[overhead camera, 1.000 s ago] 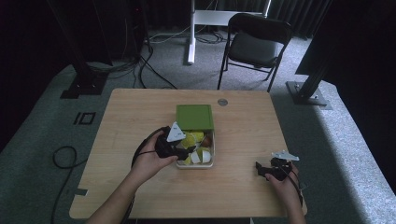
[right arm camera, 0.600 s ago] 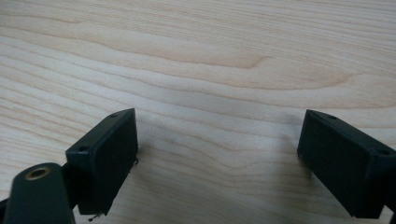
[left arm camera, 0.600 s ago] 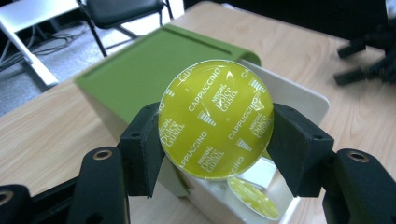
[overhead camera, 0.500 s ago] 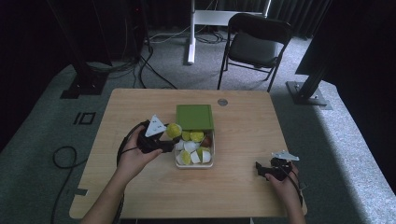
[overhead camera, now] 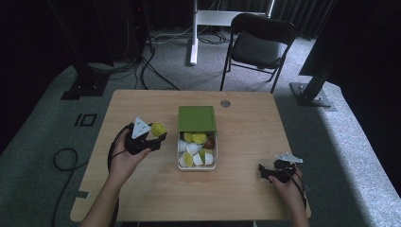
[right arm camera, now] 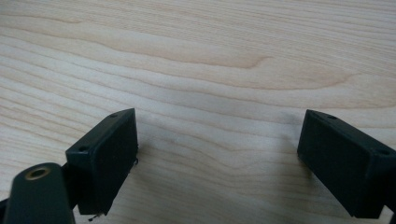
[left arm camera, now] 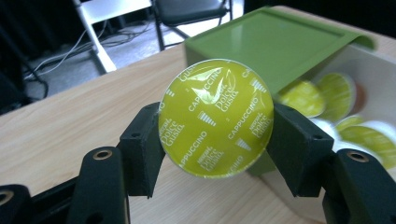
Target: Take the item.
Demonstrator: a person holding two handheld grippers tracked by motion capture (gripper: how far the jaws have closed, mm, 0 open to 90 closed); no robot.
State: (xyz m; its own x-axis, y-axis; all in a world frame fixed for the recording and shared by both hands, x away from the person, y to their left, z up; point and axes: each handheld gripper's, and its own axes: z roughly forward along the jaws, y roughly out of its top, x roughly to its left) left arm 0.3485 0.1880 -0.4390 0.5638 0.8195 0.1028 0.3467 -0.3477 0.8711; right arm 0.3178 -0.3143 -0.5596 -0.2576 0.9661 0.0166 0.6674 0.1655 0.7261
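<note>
While our left gripper [overhead camera: 152, 138] hangs over the left half of the tabletop [overhead camera: 142, 198], its 2 black jaws pinch a green coffee capsule [left arm camera: 215, 116] by the rim, one on each side, and the foil lid faces the camera with "Cappuccino" printed across it. In the high view the capsule [overhead camera: 158, 128] sits at the gripper's tip, just left of the clear box [overhead camera: 197, 166] and apart from it. That box stands near the middle of the tabletop, with more green and white capsules [overhead camera: 194, 149] lying loose inside. Its green lid [overhead camera: 196, 118] stands open at the far end, and in the left gripper view the lid [left arm camera: 275, 42] rises right behind the held capsule. Our right gripper [overhead camera: 268, 171] rests near the front right corner of the tabletop, well apart from the box. Its jaws are spread wide with bare wood [right arm camera: 219, 154] between them.
</note>
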